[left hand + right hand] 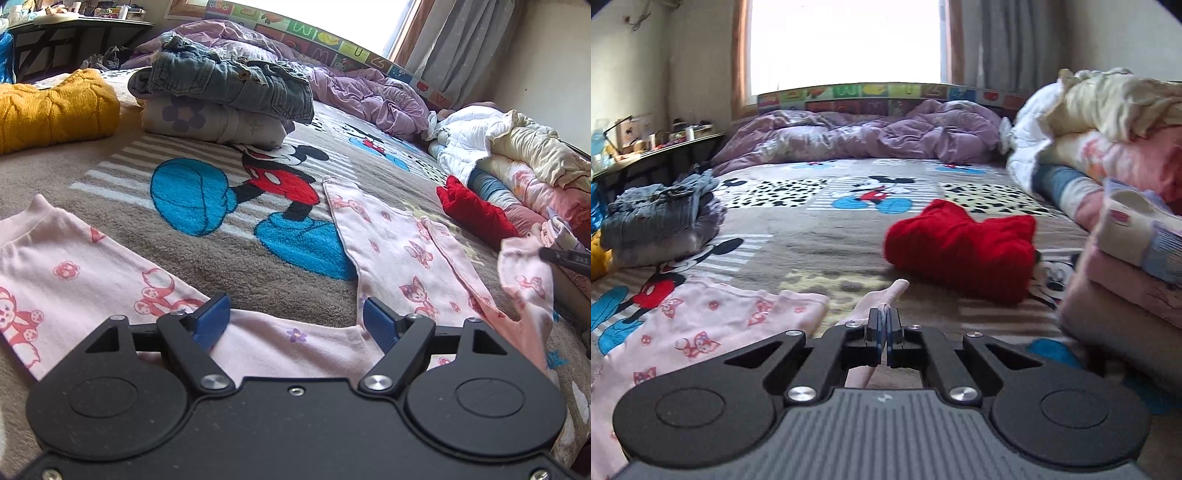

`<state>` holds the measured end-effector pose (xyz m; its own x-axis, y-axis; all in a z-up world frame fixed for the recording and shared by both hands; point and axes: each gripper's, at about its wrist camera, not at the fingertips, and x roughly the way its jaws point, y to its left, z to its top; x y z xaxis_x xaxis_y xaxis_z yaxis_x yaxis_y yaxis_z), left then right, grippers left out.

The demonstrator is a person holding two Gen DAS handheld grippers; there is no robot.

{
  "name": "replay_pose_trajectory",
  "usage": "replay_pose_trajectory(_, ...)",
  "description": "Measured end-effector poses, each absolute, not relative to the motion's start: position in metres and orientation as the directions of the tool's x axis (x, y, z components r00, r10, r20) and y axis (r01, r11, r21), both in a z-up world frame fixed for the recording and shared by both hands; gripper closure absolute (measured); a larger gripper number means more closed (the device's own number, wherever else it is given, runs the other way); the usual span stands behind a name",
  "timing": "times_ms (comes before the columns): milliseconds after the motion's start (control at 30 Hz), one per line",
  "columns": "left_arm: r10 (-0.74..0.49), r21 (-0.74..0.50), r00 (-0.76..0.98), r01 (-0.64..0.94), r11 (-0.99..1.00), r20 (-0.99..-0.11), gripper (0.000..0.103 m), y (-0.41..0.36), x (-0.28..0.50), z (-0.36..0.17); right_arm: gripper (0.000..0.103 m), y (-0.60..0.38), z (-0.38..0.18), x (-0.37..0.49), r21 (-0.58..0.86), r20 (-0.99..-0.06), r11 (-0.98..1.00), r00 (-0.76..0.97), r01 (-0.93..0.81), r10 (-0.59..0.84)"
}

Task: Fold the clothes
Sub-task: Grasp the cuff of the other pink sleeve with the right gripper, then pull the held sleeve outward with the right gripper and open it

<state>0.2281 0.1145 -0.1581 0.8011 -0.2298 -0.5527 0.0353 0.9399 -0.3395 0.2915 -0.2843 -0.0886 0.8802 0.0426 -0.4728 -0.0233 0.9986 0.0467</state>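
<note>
A pink printed garment lies spread on the Mickey Mouse blanket. My left gripper is open, its blue pads low over the garment's middle. My right gripper is shut on an edge of the pink garment, lifting it; the raised flap shows in the left wrist view, with the right gripper's tip at the right edge. The garment's flat part lies at lower left in the right wrist view.
A red knit lies ahead of the right gripper. Folded jeans on a stack and a yellow sweater sit at the left. A pile of clothes stands on the right. A purple duvet lies at the back.
</note>
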Motion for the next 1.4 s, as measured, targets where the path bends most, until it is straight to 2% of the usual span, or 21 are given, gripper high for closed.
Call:
replay_pose_trajectory(600,-0.211,-0.309,0.803,0.035,0.95,-0.557,0.023,0.11,0.226,-0.158,0.099,-0.362,-0.093,0.227,0.083,-0.462,0.979,0.878,0.184,-0.126)
replay_pose_trajectory(1400,-0.201,-0.292,0.804,0.036,0.956,-0.559,0.023,0.107,0.225,-0.159,0.099,-0.415,-0.138,0.127,0.242,-0.451,0.882,0.852,0.405,-0.267)
